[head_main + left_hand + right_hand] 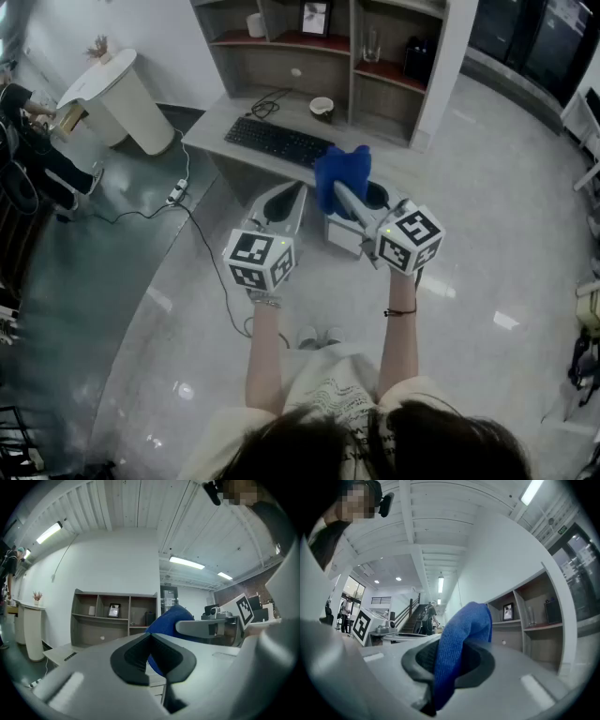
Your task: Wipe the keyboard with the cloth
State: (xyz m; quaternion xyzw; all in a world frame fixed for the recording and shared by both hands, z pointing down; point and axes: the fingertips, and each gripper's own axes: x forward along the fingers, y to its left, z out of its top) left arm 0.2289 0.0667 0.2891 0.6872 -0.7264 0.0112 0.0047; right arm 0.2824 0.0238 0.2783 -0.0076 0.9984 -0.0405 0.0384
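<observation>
The black keyboard [278,142] lies on the grey desk [211,128] ahead of me, out of reach of both grippers. My right gripper [339,190] is held up in the air, shut on a blue cloth [342,176] that stands up out of its jaws. In the right gripper view the blue cloth [464,625] is pinched in the right gripper [447,663] and flops over the top. My left gripper [292,190] hovers just left of it, shut with nothing held. From the left gripper view, the left gripper [152,656] has the cloth [168,618] behind it.
A shelf unit [375,70] rises behind the desk, with a cup [322,106] on the desktop. A white pedestal [117,94] stands far left beside a person [28,141]. A power strip [178,190] and cable lie on the floor. A white box [345,234] sits below the grippers.
</observation>
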